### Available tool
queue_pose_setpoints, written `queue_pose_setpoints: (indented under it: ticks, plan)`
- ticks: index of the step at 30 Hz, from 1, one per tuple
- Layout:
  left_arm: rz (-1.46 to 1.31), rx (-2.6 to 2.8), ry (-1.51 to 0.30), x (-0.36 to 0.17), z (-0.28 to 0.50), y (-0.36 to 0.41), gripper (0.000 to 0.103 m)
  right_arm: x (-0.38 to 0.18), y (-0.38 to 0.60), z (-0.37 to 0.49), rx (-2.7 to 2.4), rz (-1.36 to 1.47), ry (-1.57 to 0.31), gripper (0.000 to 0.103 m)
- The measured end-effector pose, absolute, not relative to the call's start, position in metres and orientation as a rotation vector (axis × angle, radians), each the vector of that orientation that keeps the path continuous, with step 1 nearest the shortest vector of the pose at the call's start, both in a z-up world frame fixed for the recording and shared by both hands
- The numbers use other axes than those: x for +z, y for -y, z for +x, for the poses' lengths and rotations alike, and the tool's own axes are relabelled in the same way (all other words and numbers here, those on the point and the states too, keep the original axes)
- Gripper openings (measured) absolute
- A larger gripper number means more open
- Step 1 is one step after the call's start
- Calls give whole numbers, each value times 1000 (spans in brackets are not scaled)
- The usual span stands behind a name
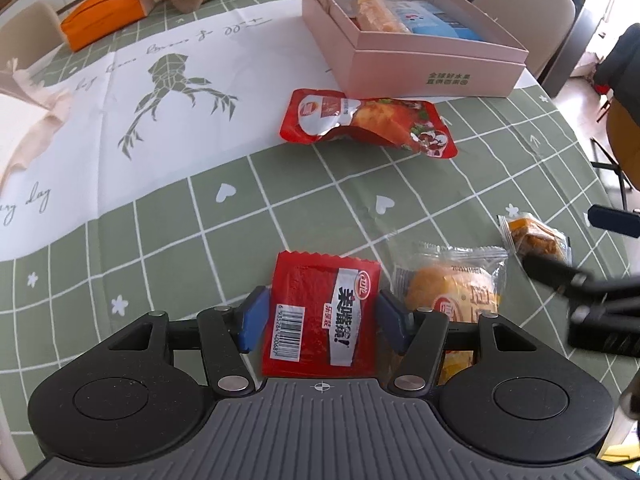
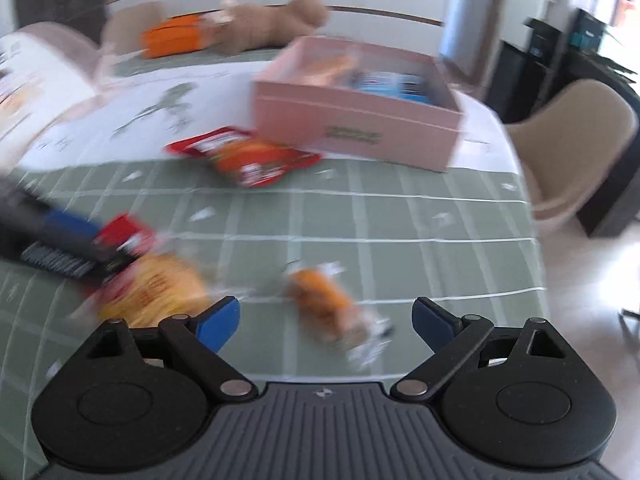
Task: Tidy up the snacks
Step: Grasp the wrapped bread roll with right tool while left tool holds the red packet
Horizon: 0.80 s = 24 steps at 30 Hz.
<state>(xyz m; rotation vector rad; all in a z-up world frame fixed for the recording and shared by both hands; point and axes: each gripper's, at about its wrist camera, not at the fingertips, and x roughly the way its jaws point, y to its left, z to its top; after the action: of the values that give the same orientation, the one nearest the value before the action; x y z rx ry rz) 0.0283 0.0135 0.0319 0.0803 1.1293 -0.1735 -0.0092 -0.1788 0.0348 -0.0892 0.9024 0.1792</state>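
Snack sorting under way: a few packets are lying in the pink box, four are waiting on the table.

At the near left, the left gripper is closing its blue pads on a small red packet, which it appears to be gripping. Just right of it a yellow cake packet is lying on the green checked tablecloth. Farther off, a large red pouch is resting just in front of the pink box. At the near right, the right gripper is hovering with jaws wide apart and empty over a small orange snack.
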Motion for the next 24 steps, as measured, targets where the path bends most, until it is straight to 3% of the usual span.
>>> queue_pose_setpoints:
  ticks: [12, 15, 16, 21, 24]
  plan:
    - [103, -153, -1120, 30, 27, -8, 65, 35, 183, -19, 270, -17, -941, 89]
    - [107, -154, -1118, 30, 27, -8, 65, 32, 175, -22, 285, -75, -940, 74]
    - [109, -155, -1116, 30, 27, -8, 65, 29, 176, -19, 278, -71, -955, 62]
    - [106, -149, -1104, 29, 25, -7, 66, 27, 186, -7, 244, -25, -942, 58]
    - [104, -147, -1110, 30, 25, -7, 65, 28, 182, -5, 271, -34, -947, 50]
